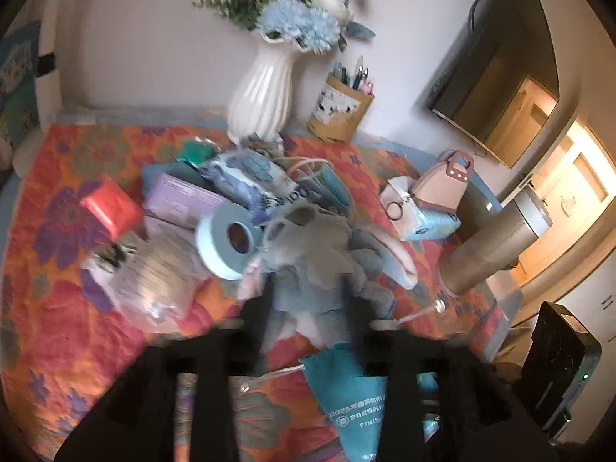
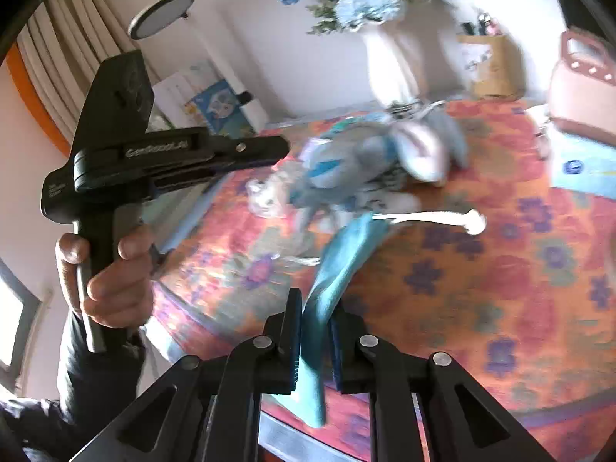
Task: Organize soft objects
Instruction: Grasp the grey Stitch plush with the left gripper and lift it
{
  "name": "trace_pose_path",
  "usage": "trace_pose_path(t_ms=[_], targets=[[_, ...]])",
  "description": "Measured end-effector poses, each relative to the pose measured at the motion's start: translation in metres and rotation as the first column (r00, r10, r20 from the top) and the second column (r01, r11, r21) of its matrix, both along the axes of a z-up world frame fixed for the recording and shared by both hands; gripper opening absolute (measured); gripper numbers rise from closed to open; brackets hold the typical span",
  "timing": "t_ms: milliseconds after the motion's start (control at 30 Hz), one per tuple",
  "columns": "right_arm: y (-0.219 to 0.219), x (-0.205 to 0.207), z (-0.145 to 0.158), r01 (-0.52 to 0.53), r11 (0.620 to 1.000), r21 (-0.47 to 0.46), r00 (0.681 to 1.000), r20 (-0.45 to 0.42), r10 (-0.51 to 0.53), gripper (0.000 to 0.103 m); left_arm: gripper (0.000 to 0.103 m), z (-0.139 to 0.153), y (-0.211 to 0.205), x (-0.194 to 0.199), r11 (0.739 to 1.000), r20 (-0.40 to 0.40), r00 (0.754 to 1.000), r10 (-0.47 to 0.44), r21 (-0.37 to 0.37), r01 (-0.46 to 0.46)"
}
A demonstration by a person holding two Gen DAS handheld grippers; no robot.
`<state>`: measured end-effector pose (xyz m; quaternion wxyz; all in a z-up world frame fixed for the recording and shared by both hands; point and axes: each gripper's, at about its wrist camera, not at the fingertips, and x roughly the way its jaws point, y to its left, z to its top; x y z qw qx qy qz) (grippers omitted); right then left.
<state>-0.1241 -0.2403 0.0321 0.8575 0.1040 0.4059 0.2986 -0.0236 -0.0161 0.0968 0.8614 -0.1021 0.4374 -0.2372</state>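
Table (image 1: pixel 57 308), draped in orange floral cloth (image 2: pixel 481 288), crowded toward the wall.
Dark screen (image 1: pixel 496 77) on the wall at right.
White ribbed vase (image 1: pixel 258 96) with blue and white flowers (image 1: pixel 296 23), at the back edge.
Grey-blue plush (image 1: pixel 319 265), lying mid-table amid the clutter, just in front of the vase; between the left gripper (image 1: pixel 308 308) fingers, which stand apart on either side of it; contact not discernible through blur.
Metal tumbler (image 1: pixel 489 246), tilted, right of the plush.
Teal pouch (image 2: pixel 338 265), printed with white lettering, hanging over the near table edge with white cord (image 2: pixel 431 217) trailing on the cloth; right gripper (image 2: pixel 313 331) clenched on its fabric.
Blue tape roll (image 1: pixel 227 242), on edge, touching the plush on its left.
Purple box (image 1: pixel 181 200), behind the roll.
Brown pen cup (image 1: pixel 340 111), beside the vase.
Pink mini handbag (image 1: pixel 446 184), atop a tissue pack (image 1: pixel 419 215).
Red packet (image 1: pixel 109 208), far left of the pile.
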Motion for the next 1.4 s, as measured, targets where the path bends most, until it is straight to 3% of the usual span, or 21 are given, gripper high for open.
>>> trace_pose_path(t_ms=[33, 67, 100, 200, 267, 333, 367, 400, 467, 633, 667, 700, 867, 900, 933, 1067, 1100, 1167, 1233, 1367, 1400], targets=[[-0.003, 0.001, -0.001, 0.009, 1.0, -0.021, 1.0, -0.002, -0.009, 0.012, 0.073, 0.001, -0.006, 0.001, 1.0, 0.004, 1.0, -0.005, 0.011, 0.005], [-0.005, 0.004, -0.002, 0.015, 0.999, -0.042, 1.0, -0.017, -0.016, 0.013, 0.093, 0.001, -0.013, 0.003, 1.0, 0.015, 1.0, -0.003, 0.024, 0.003], [-0.008, 0.008, -0.005, 0.031, 0.997, -0.071, 0.998, -0.043, -0.034, 0.015, 0.095, 0.003, -0.019, 0.002, 0.999, 0.035, 0.999, -0.003, 0.032, 0.002], [-0.022, 0.022, -0.012, 0.091, 0.988, -0.122, 0.99, -0.095, -0.103, 0.031, 0.095, -0.002, -0.039, 0.012, 0.997, 0.023, 1.0, -0.007, 0.075, 0.006], [-0.035, 0.025, -0.014, 0.145, 0.98, -0.139, 0.98, -0.116, -0.161, 0.067, 0.095, -0.01, -0.048, 0.024, 0.995, -0.021, 1.0, -0.016, 0.098, 0.018], [-0.045, 0.024, -0.012, 0.166, 0.98, -0.114, 0.976, -0.121, -0.179, 0.078, 0.094, -0.02, -0.057, 0.032, 0.991, -0.051, 0.999, -0.009, 0.135, 0.016], [-0.048, 0.024, -0.011, 0.157, 0.984, -0.08, 0.977, -0.131, -0.166, 0.084, 0.087, -0.023, -0.059, 0.033, 0.989, -0.05, 0.999, -0.004, 0.148, 0.012], [-0.047, 0.023, -0.01, 0.15, 0.987, -0.061, 0.978, -0.139, -0.158, 0.088, 0.072, -0.026, -0.06, 0.032, 0.984, -0.039, 0.999, 0.012, 0.176, -0.005], [-0.034, 0.021, -0.012, 0.135, 0.99, -0.04, 0.979, -0.152, -0.139, 0.097, 0.06, -0.027, -0.056, 0.03, 0.981, -0.024, 0.999, 0.031, 0.192, -0.026], [0.02, 0.023, -0.026, 0.071, 0.977, -0.201, 0.987, -0.125, -0.097, 0.097, 0.038, -0.01, -0.028, 0.01, 0.988, 0.036, 0.997, 0.069, 0.133, -0.073], [0.028, 0.024, -0.028, 0.072, 0.967, -0.243, 0.989, -0.112, -0.101, 0.097, 0.019, -0.004, -0.019, 0.002, 0.989, 0.054, 0.996, 0.077, 0.122, -0.083], [0.034, 0.022, -0.028, 0.074, 0.957, -0.279, 0.99, -0.093, -0.103, 0.097, 0.008, 0.002, -0.014, -0.003, 0.991, 0.06, 0.995, 0.078, 0.103, -0.084], [0.061, 0.016, -0.033, 0.078, 0.899, -0.43, 0.995, -0.026, -0.098, 0.097, 0.008, 0.007, 0.006, -0.013, 0.989, 0.067, 0.993, 0.097, 0.102, -0.103], [0.063, 0.014, -0.036, 0.083, 0.887, -0.454, 0.995, -0.018, -0.102, 0.095, 0.009, 0.004, 0.01, -0.015, 0.988, 0.059, 0.993, 0.106, 0.106, -0.111], [0.065, 0.011, -0.039, 0.083, 0.879, -0.469, 0.995, -0.012, -0.1, 0.081, 0.009, 0.001, 0.013, -0.016, 0.987, 0.053, 0.992, 0.116, 0.105, -0.121], [0.06, 0.005, -0.037, 0.079, 0.893, -0.444, 0.997, 0.015, -0.08, 0.047, 0.049, -0.011, 0.026, -0.02, 0.994, -0.003, 0.994, 0.11, 0.021, -0.11], [0.058, 0.004, -0.034, 0.081, 0.894, -0.44, 0.997, 0.017, -0.081, 0.042, 0.074, -0.012, 0.024, -0.022, 0.995, -0.005, 0.995, 0.098, 0.008, -0.098], [0.049, 0.003, -0.032, 0.097, 0.896, -0.433, 0.995, 0.015, -0.1, 0.032, 0.1, -0.011, 0.019, -0.026, 0.996, 0.009, 0.996, 0.09, -0.009, -0.09], [0.039, 0.002, -0.032, 0.114, 0.9, -0.421, 0.992, 0.003, -0.124, 0.031, 0.1, -0.012, 0.007, -0.029, 0.998, 0.028, 0.997, 0.068, -0.004, -0.068], [0.024, -0.001, -0.033, 0.109, 0.92, -0.377, 0.991, -0.027, -0.128, 0.031, 0.099, -0.029, -0.031, -0.015, 0.981, -0.011, 0.998, 0.068, 0.184, -0.065], [0.023, -0.001, -0.033, 0.107, 0.923, -0.37, 0.992, -0.029, -0.126, 0.031, 0.09, -0.036, -0.038, -0.01, 0.973, -0.017, 0.996, 0.086, 0.218, -0.08]])
